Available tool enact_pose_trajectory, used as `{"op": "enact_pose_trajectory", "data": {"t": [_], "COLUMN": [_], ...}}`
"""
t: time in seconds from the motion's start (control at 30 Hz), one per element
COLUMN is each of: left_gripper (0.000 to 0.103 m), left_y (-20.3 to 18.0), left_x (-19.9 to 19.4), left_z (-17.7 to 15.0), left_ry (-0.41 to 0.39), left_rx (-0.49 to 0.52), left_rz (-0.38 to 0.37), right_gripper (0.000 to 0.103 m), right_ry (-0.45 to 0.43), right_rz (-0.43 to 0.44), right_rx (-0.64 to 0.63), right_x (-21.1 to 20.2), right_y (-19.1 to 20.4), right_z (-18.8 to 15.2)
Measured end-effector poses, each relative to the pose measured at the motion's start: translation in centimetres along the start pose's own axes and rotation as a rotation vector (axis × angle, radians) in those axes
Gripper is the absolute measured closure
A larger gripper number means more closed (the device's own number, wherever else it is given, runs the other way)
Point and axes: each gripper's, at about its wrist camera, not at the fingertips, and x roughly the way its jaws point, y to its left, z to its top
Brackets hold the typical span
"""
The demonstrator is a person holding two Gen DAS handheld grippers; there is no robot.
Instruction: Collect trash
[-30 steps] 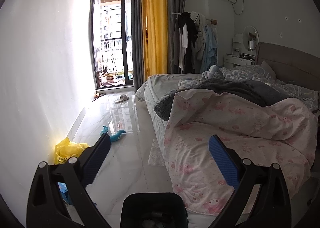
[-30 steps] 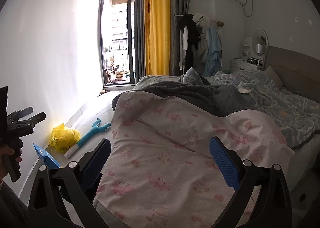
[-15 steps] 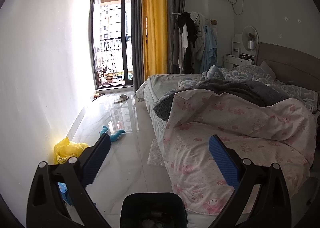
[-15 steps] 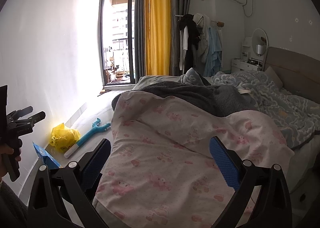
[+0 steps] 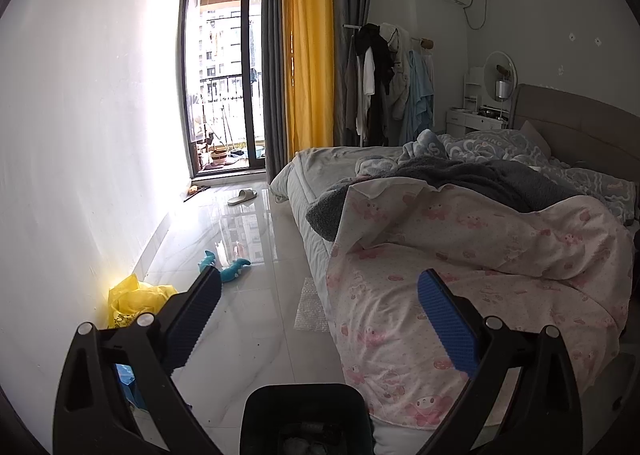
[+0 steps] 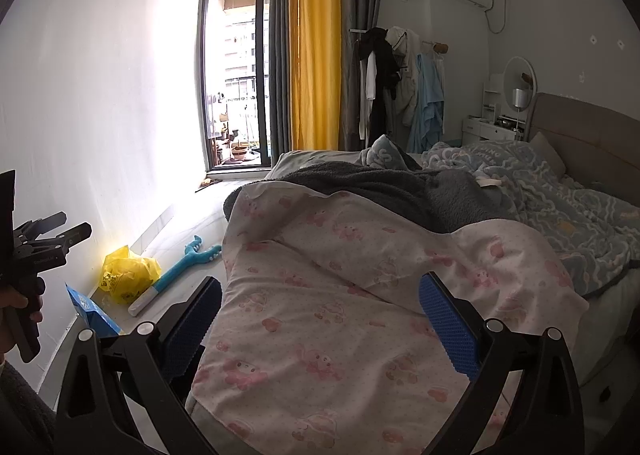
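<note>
daylight enters through balcony door (image 5: pixel 224 67), blowing out the left wall (image 5: pixel 92 103) in both views. glare and reflections on glossy floor (image 5: pixel 240 223). far side dimmer. strong fisheye bending, black vignette corners. focus sharp.

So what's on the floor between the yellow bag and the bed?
In the right wrist view, a blue toy lies between the yellow bag and the bed.

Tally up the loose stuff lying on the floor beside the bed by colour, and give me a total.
Yellow: 1, crumpled yellow plastic bag
Blue: 2, flat blue packet and teal long-handled plastic toy
Clear: 1, bubble wrap sheet
White: 1, white slipper
Total: 5
</note>
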Motion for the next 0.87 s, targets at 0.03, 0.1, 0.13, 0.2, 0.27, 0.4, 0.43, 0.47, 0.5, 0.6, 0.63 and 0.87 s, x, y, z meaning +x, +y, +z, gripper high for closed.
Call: {"op": "enact_pose_trajectory", "data": {"t": [0.03,0.1,0.13,0.2,0.27,0.4,0.43,0.47,0.5,0.6,0.63,0.87], "left_gripper": [0.003,0.003,0.003,0.003,0.003,0.003,0.003,0.003,0.003,0.003,0.003,0.003], "left_y": [-0.03,-0.02,-0.02,-0.08,-0.08,-0.08,-0.11,-0.08,-0.14,-0.26,-0.26,-0.61], "left_x": [-0.02,-0.04,-0.05,-0.08,-0.08,-0.08,-0.11,-0.09,-0.15,-0.17,-0.14,-0.24], "left_z": [0.01,0.03,0.02,0.02,0.02,0.02,0.03,0.03,0.06,-0.08,-0.11,-0.29], "left_ry": [0.001,0.001,0.000,-0.001,0.001,0.001,0.000,-0.001,-0.003,-0.002,-0.001,0.001], "left_rx": [-0.001,-0.003,-0.002,-0.002,-0.002,-0.003,-0.001,0.000,0.002,0.003,0.003,0.015], "left_rz": [0.000,-0.002,-0.003,-0.003,-0.003,-0.003,-0.001,0.000,0.001,-0.002,-0.005,-0.007], "right_gripper": [0.003,0.003,0.003,0.003,0.003,0.003,0.003,0.003,0.003,0.003,0.003,0.003], "right_ry": [0.000,0.000,0.001,0.002,0.001,0.002,0.003,0.005,0.006,0.006,0.006,0.006], "right_rz": [0.001,0.000,0.001,0.003,0.003,0.003,0.004,0.004,0.003,0.003,0.004,0.002], "right_rx": [0.001,0.000,0.000,0.000,0.000,0.001,0.001,0.000,-0.001,0.000,0.000,-0.002], "right_x": [0.01,0.03,0.05,0.04,0.00,0.05,0.07,0.10,0.12,0.17,0.19,0.20], "right_y": [-0.02,-0.02,-0.04,-0.08,-0.07,-0.06,-0.05,-0.07,-0.08,-0.10,-0.12,-0.14], "right_z": [0.01,0.00,0.01,0.01,0.03,-0.01,-0.01,-0.03,-0.05,-0.07,-0.07,-0.07]}}
